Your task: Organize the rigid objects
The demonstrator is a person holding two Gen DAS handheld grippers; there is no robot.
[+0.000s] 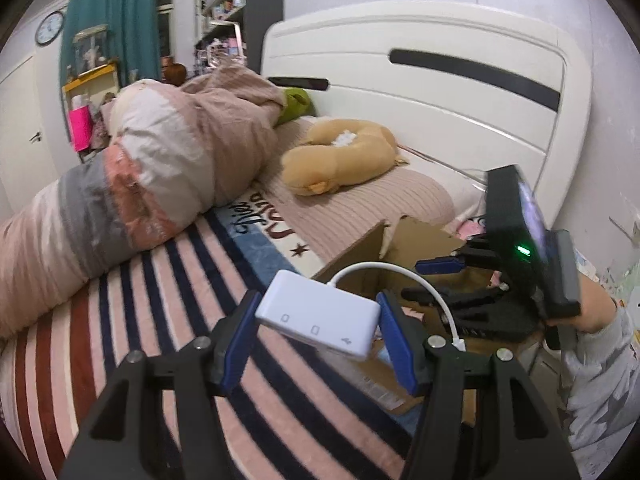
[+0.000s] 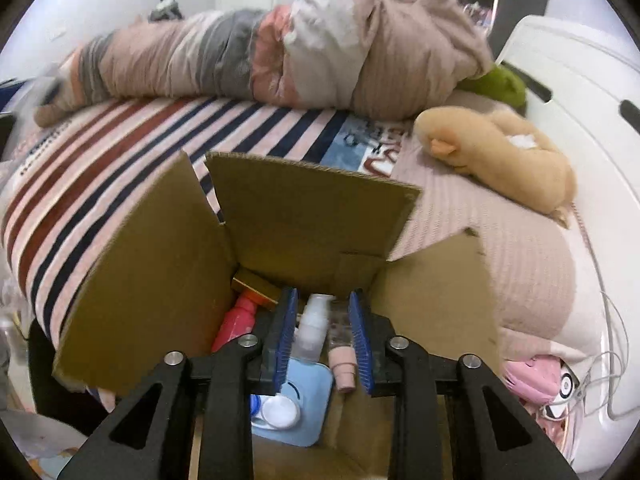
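Left wrist view, adapter [image 1: 318,316] clamped, cardboard box [image 1: 360,256] beside

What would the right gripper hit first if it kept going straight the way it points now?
Probably the small white bottle lying in the cardboard box, which sits right between the open right gripper fingers. Depth is hard to judge, so the box's back wall could come next.

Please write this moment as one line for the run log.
left gripper: holds white rectangular plastic adapter hub | right gripper: open, empty, over open brown cardboard box | hub not yet boxed
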